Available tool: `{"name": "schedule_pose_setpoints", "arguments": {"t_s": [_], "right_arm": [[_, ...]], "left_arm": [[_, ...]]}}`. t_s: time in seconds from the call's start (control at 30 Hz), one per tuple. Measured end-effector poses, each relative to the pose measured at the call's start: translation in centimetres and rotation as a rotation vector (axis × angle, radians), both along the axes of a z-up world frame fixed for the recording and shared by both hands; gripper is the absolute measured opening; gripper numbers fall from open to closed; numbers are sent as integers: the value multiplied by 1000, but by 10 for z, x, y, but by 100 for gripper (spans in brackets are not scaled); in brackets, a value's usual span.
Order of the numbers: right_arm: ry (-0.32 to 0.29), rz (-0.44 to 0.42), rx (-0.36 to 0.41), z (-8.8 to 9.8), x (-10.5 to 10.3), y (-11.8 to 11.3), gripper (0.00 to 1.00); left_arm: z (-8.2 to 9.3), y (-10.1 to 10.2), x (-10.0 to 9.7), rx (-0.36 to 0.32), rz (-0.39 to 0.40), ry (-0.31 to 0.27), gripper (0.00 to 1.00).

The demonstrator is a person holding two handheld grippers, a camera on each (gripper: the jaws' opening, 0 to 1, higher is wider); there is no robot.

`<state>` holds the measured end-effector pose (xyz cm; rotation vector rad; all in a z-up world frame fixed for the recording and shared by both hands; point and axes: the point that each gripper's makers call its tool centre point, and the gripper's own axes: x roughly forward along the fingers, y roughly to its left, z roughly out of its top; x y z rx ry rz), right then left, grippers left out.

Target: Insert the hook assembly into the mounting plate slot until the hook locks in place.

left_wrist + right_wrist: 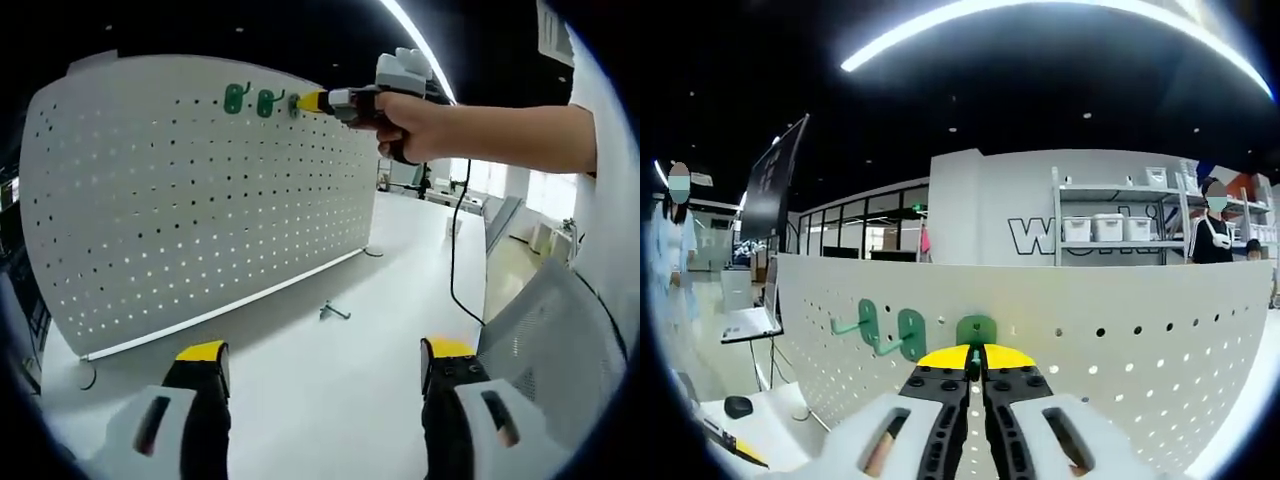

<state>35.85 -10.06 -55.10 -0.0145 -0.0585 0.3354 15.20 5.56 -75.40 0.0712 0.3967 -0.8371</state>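
Left gripper view: left gripper (325, 362) low centre, spread wide over tabletop (330, 390). Spare hook (334, 312) lying mid-frame. Upper centre, right gripper (312, 102) pressing third hook (295, 104) at pegboard (200, 190).

Right gripper view: clamped on hook (976, 330), centre, stem toward camera. Seating step; probably needs a straight push.

Only one piece of writing could be read. On the white wall (980, 215) behind the pegboard, in the right gripper view, stood large dark outlined letters that began with "W"; a shelf rack (1120, 228) covered the rest. Nothing else was readable.
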Motion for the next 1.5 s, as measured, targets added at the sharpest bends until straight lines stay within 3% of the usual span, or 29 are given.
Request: {"name": "schedule_pose_setpoints", "arguments": {"t_s": [0.43, 0.57, 0.63, 0.7, 0.8, 1.23, 1.5], "right_arm": [[17, -119, -40, 0, 3, 3, 2], [38, -161, 9, -1, 6, 2, 2], [31, -181, -24, -1, 5, 4, 2], [41, -195, 12, -3, 5, 3, 3], [41, -207, 9, -4, 5, 4, 4], [42, -195, 6, -4, 3, 3, 4], [12, -134, -40, -2, -1, 12, 15]], "left_arm": [[-1, 4, -1, 5, 3, -2, 80], [-2, 3, -2, 4, -2, 1, 80], [-2, 2, -3, 1, -6, 0, 80], [0, 1, -3, 0, -8, -4, 80], [1, 0, -3, -5, -7, -4, 80], [1, -1, -3, -8, -8, -8, 80], [2, -3, -3, -7, -16, -7, 80]]}}
